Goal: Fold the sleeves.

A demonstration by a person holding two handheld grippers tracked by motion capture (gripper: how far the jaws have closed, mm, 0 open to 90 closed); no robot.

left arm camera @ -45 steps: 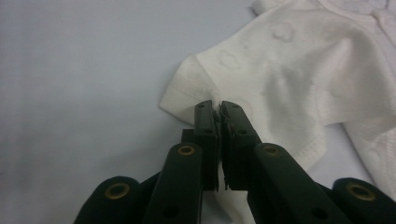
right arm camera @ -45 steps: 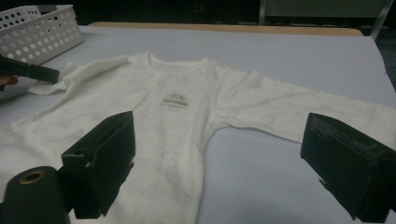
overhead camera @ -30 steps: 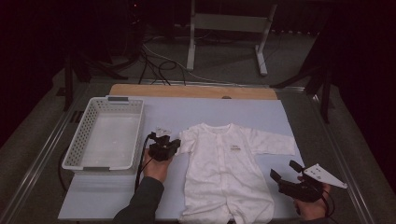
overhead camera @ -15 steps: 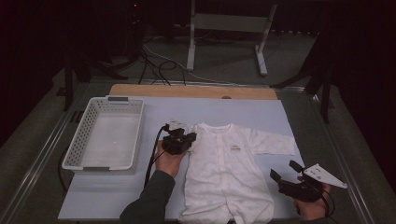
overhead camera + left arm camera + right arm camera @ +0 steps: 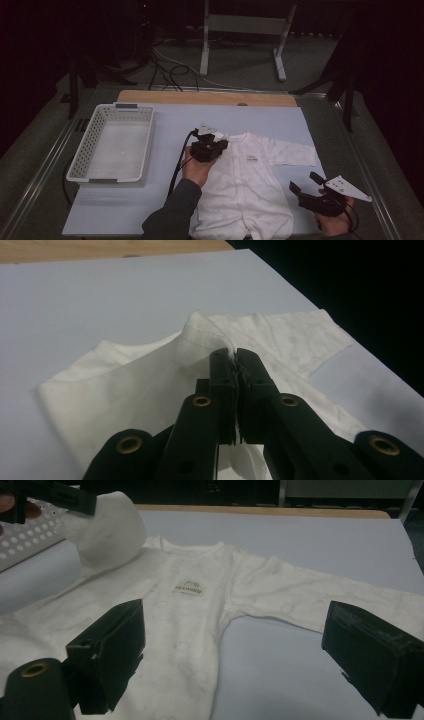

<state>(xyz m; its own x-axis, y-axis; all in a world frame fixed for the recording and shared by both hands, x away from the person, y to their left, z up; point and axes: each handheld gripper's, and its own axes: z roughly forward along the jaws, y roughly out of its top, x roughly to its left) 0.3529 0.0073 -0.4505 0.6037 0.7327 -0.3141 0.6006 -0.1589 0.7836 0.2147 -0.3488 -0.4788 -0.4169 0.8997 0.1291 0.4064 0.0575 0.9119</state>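
Note:
A white baby romper (image 5: 252, 187) lies face up on a pale blue mat (image 5: 175, 120), with a small label on its chest (image 5: 189, 588). My left gripper (image 5: 221, 145) hovers over the romper's left shoulder, shut on the sleeve (image 5: 200, 332), whose cloth edge sticks out between the closed jaws (image 5: 235, 356). In the right gripper view that sleeve (image 5: 107, 535) hangs as a bunched lump above the garment. My right gripper (image 5: 305, 183) rests near the mat's front right corner. It stands open (image 5: 240, 650), pointing at the romper's body, and the other sleeve (image 5: 292, 152) lies spread flat.
A white perforated basket (image 5: 82, 150) stands at the left of the mat, with nothing in it. A wooden table edge (image 5: 205, 97) runs along the back. Beyond it are cables and a metal stand on the floor (image 5: 240, 55).
My left gripper has carried the sleeve to the right, from beside the romper to over its shoulder. The right gripper has stayed where it was.

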